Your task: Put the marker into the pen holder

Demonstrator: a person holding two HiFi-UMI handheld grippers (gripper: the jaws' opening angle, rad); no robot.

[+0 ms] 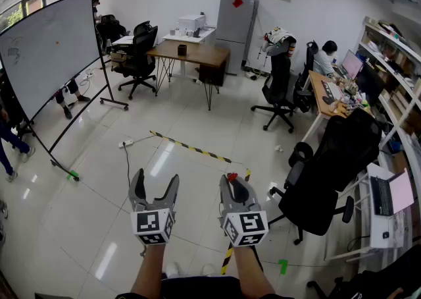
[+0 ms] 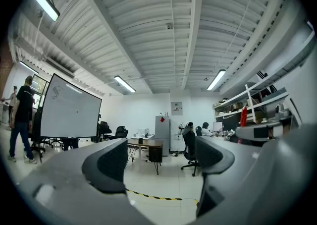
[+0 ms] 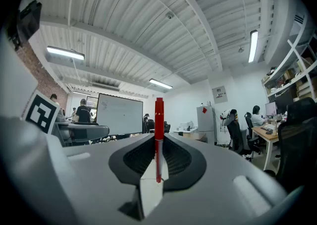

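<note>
Right gripper view: R gripper tight on red marker, upright; L gripper jaws apart

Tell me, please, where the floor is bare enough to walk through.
Bare tiles stretch between the whiteboard and the wooden table, and beyond the striped tape. The right is crowded with office chairs and desks.

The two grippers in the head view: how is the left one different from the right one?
The left gripper has its jaws wide apart, while the right gripper has its jaws shut. The left gripper holds nothing, but the right gripper pinches a red marker that sticks out past its tips. Both are the same grey two-jaw kind, and both are held out side by side over the floor.
</note>
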